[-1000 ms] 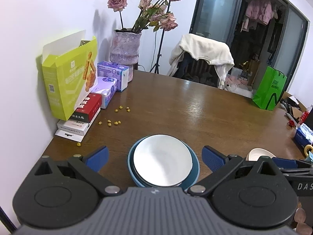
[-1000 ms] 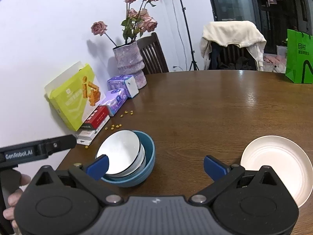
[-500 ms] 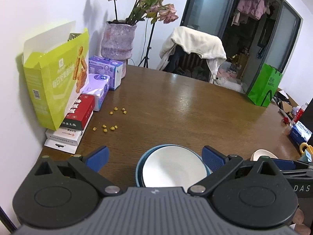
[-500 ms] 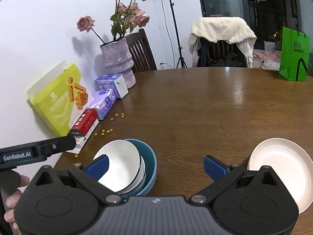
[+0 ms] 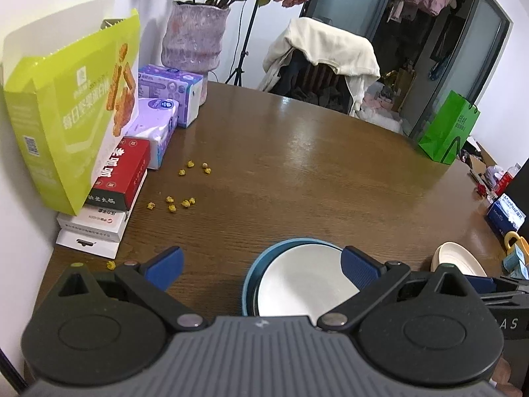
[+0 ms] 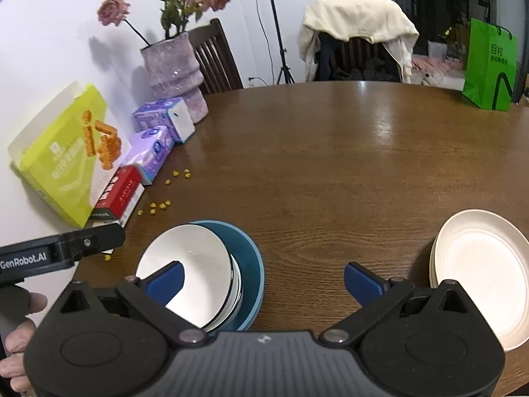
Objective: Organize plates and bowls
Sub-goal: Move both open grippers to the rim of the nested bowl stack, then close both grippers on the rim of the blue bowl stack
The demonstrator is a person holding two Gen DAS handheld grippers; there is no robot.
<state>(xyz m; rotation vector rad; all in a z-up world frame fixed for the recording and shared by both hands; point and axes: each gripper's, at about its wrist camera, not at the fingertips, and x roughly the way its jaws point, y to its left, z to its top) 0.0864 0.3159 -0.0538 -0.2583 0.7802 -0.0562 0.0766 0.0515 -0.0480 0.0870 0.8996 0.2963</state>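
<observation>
White bowls [image 6: 191,274] nested in blue bowl [image 6: 251,264], cream plates [image 6: 479,278] stacked, both tools released.

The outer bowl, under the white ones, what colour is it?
Blue bowl, clearest in the right wrist view.

Bare table [image 6: 330,172] lies between the stacked bowls [image 6: 205,271] and cream plates [image 6: 479,274]; boxes [image 5: 109,178] crowd the left wall.
</observation>
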